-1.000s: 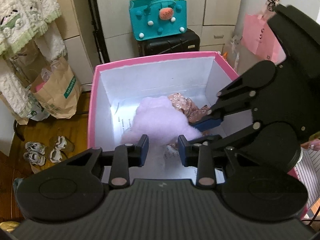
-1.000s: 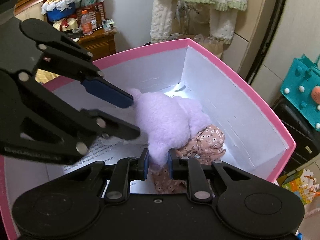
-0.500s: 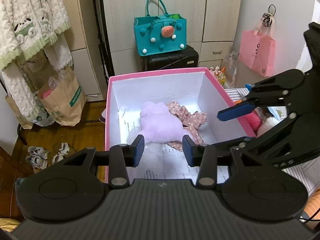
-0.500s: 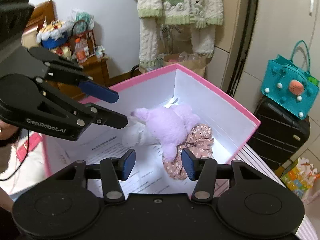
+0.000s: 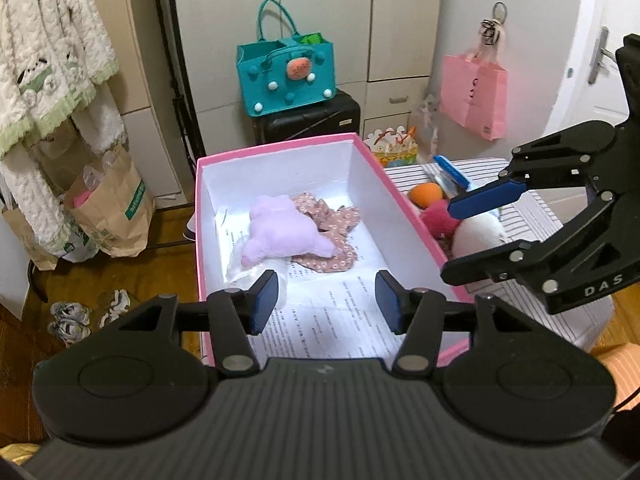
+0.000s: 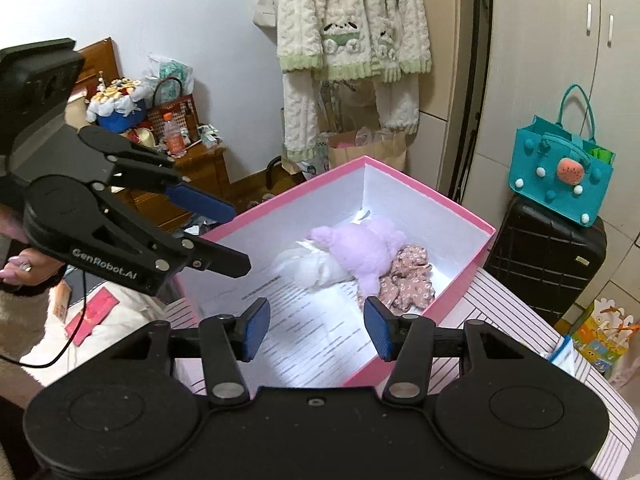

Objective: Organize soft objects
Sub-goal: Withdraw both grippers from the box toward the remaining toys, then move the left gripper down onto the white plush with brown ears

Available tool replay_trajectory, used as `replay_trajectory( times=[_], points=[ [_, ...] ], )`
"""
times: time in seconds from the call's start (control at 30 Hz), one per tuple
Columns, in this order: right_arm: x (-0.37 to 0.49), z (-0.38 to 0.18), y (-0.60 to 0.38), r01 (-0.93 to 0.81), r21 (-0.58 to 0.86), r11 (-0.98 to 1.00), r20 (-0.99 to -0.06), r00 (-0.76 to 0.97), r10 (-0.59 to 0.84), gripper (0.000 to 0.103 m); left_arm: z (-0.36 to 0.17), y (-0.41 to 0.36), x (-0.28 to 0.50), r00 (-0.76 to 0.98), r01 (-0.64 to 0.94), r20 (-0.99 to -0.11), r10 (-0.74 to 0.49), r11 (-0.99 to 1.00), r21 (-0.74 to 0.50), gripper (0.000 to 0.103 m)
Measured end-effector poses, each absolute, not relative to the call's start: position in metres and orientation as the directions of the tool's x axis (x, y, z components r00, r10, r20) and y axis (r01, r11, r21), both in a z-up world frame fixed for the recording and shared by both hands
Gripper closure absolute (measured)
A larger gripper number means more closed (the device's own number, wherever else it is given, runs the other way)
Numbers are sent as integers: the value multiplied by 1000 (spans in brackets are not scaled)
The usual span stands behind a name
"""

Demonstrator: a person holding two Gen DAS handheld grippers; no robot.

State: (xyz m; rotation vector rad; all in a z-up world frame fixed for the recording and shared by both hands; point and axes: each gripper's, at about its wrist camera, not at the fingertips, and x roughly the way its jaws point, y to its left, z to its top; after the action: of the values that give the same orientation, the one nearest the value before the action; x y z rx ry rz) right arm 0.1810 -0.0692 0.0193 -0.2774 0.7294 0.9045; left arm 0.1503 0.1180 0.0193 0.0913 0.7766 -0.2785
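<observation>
Both sets of jaws stand apart with nothing between them, and those of the left gripper (image 5: pixel 326 306) are opening wider; the right gripper (image 6: pixel 316 328) hangs just as empty above the near end of the pink box (image 5: pixel 276 146). Ahead of and below both jaws, at the far end of the box, the purple plush toy (image 5: pixel 280 232) lies on printed paper (image 5: pixel 340 320), touching a white fluffy piece (image 6: pixel 310 266) and a floral cloth (image 5: pixel 332 236). To the right of the left jaws, outside the box, an orange ball (image 5: pixel 426 194), a red soft toy (image 5: pixel 438 220) and a white soft toy (image 5: pixel 478 236) sit on the striped desk (image 5: pixel 532 216).
</observation>
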Motion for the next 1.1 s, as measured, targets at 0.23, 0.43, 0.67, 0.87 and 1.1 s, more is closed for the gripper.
replay_trajectory(
  times=[0.23, 0.43, 0.67, 0.87, 1.1],
  points=[
    [148, 39, -86, -802, 61, 595, -664, 412, 624, 43, 38, 107, 123, 687, 324, -693, -218, 946, 24, 43],
    [125, 49, -100, -806, 45, 590, -653, 423, 628, 40, 43, 97, 104, 665, 370, -698, -266, 929, -1, 41],
    [102, 50, -124, -785, 11, 619, -647, 467, 603, 35, 46, 80, 88, 654, 412, -702, -282, 911, 18, 33],
    [88, 42, -151, -757, 47, 651, -657, 468, 591, 34, 46, 60, 79, 601, 495, -716, -356, 869, -16, 26],
    [74, 28, -184, -711, 51, 701, -665, 499, 555, 31, 43, 24, 72, 578, 563, -725, -374, 826, 23, 21]
  ],
)
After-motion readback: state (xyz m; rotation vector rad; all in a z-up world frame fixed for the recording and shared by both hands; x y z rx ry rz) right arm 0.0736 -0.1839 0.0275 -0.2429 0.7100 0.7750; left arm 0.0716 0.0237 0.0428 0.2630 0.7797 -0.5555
